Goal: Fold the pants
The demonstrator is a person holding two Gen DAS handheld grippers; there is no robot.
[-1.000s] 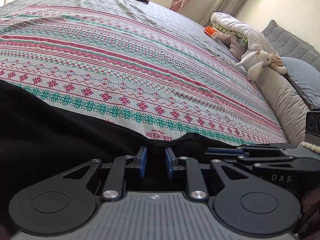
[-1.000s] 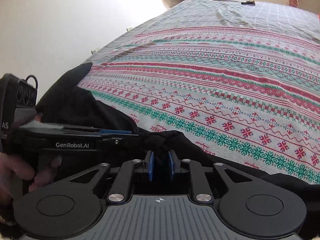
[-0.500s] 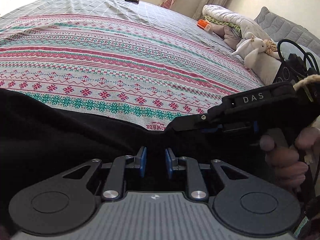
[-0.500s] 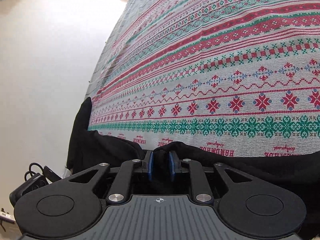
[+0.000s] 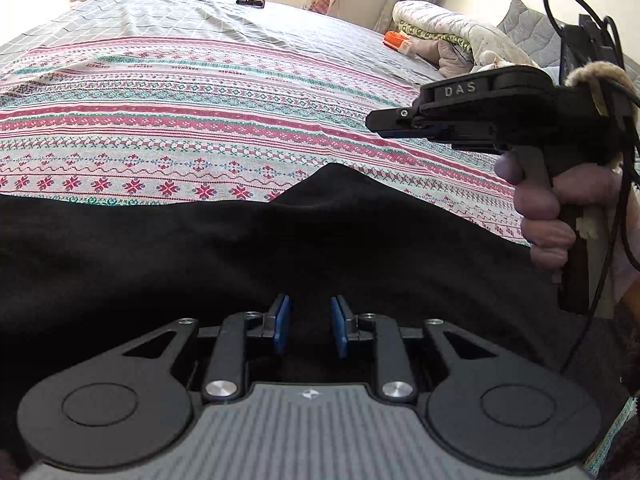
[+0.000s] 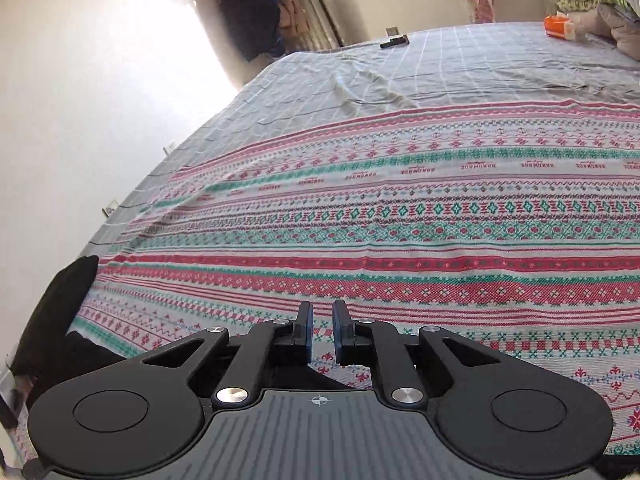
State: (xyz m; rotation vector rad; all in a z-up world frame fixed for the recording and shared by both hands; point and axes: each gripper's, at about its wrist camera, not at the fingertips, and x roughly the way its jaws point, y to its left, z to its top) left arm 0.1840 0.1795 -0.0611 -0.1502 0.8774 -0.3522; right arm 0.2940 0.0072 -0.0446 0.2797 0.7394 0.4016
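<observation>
Our left hand-held gripper (image 5: 307, 326) sits right over the black pants (image 5: 200, 252), jaws opening, apparently pinching no cloth. The pants run sideways across the bed (image 5: 200, 92). Our right hand-held gripper (image 6: 320, 332) hangs above them, closing on nothing.

Patterned red-green blanket (image 6: 440, 216) over grey checked sheet (image 6: 460, 68); black remote (image 6: 394, 42) far side; orange item (image 5: 396, 40) beside folded quilt (image 5: 452, 26)

"DAS" stands on the right hand-held gripper (image 5: 390, 125); blanket (image 5: 200, 128) lettering illegible.

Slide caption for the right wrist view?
Right gripper, jaws closing on nothing, above the patterned bedspread; black pants at lower left.
</observation>
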